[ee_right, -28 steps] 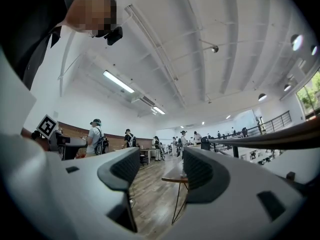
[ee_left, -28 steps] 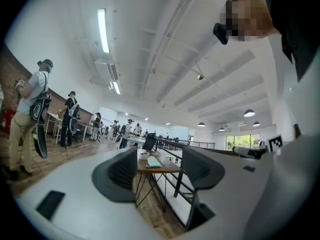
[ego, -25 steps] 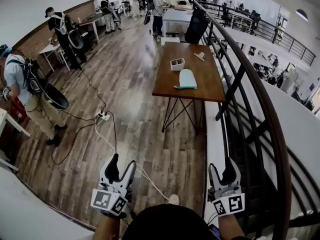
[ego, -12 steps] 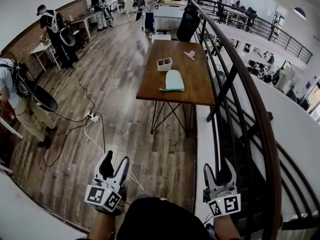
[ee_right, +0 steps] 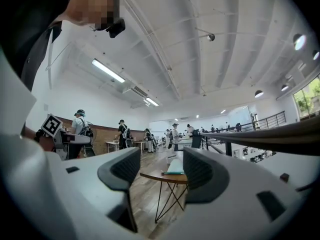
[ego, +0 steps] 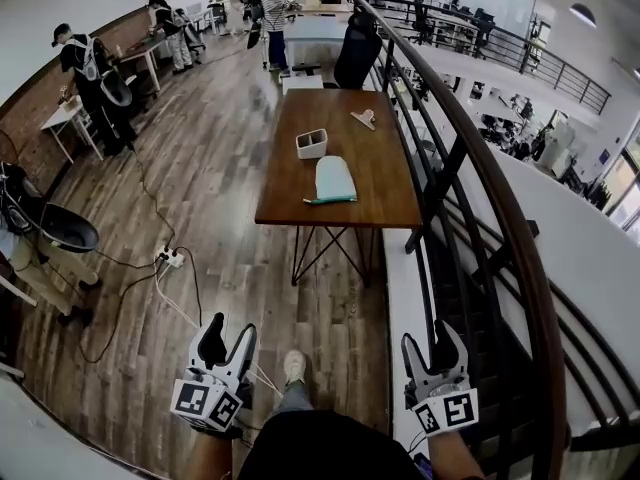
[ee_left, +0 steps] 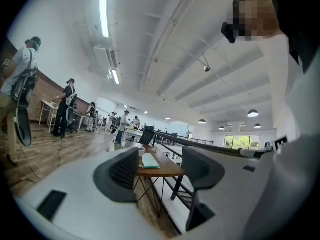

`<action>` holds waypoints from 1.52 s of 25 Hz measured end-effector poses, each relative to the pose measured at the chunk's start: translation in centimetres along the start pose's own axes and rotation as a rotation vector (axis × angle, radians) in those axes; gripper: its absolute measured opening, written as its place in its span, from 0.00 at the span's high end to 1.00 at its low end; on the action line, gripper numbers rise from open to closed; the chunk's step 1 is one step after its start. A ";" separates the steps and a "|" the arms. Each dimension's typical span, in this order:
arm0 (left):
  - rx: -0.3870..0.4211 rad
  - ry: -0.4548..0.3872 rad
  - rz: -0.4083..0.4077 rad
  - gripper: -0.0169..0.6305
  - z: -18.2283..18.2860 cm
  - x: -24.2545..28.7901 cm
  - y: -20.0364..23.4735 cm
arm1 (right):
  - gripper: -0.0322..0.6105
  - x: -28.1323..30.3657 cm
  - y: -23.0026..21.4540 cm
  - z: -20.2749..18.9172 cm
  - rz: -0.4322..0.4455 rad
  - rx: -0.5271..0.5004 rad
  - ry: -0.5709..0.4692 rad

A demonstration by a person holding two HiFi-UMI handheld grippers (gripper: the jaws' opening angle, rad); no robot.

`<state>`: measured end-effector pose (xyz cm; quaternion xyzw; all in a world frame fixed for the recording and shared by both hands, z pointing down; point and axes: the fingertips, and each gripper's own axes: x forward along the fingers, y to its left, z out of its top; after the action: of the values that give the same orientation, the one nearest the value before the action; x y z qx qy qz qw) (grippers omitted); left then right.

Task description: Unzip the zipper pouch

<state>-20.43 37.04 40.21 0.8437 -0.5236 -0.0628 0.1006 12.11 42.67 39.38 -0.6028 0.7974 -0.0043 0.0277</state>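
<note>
A pale mint zipper pouch (ego: 334, 179) with a green zipper edge lies near the front edge of a brown wooden table (ego: 375, 193) some way ahead. It also shows far off as the pouch (ee_left: 149, 161) and the pouch (ee_right: 175, 167) between the jaws of each gripper view. My left gripper (ego: 227, 339) hangs low at the bottom left, open and empty. At the bottom right my right gripper (ego: 433, 345) is open and empty too. Both are far from the table, over the wooden floor.
A small white box (ego: 311, 144) and a tan object (ego: 364, 119) sit further back on the table. A dark curved railing (ego: 500, 198) runs along the right beside a stairwell. A power strip with cables (ego: 168, 259) lies on the floor at the left. Several people stand at the left and back.
I have walked forward: the table and pouch are nearer and lower in the head view. Both grippers stay low, open, and roughly where they were.
</note>
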 end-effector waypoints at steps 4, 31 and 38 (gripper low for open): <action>0.001 0.005 -0.030 0.55 0.6 4.8 2.0 | 0.56 4.3 -0.8 0.4 -0.009 -0.003 0.007; 0.031 0.102 -0.239 0.55 1.6 25.0 12.8 | 0.60 26.8 -1.8 -1.4 -0.055 0.003 0.051; 0.037 0.118 -0.237 0.55 0.6 28.3 12.8 | 0.61 28.8 -4.8 -2.4 -0.064 0.009 0.074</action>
<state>-19.10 6.08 42.61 0.9036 -0.4145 -0.0148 0.1074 8.80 13.62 40.86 -0.6274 0.7781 -0.0309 0.0008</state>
